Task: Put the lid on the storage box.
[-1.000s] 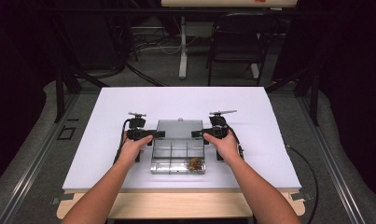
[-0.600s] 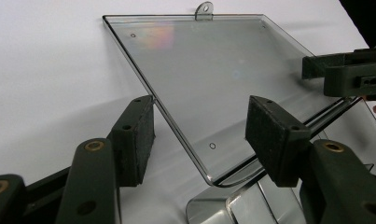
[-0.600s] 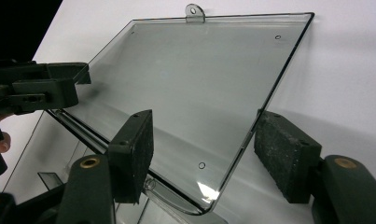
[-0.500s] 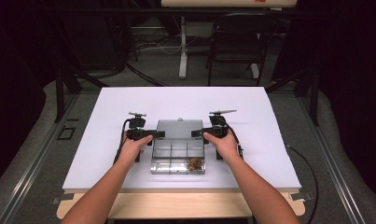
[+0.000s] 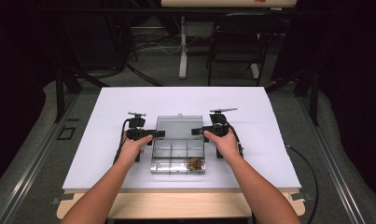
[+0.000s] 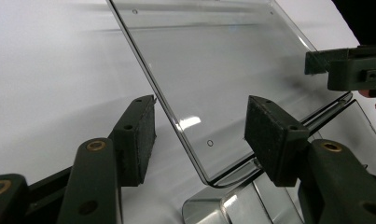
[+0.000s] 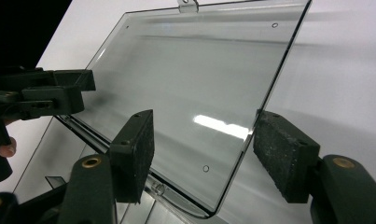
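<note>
A clear plastic compartment box (image 5: 169, 157) lies at the table's front centre, its clear lid (image 5: 178, 126) swung open toward the far side. Brown bits (image 5: 194, 163) fill its front right compartment. My left gripper (image 5: 158, 134) is at the lid's left edge and my right gripper (image 5: 195, 132) at its right edge. In the left gripper view the lid (image 6: 213, 70) passes between the open gripper (image 6: 202, 119) with its edge untouched by the pads (image 6: 140, 135). In the right gripper view the lid (image 7: 190, 79) likewise runs through the open gripper (image 7: 204, 140).
The white table (image 5: 106, 112) has bare surface all round the box. A black chair (image 5: 234, 35) and a stand stay on the floor beyond the far edge. Each gripper view catches the other gripper (image 6: 349, 70) (image 7: 41, 93) across the lid.
</note>
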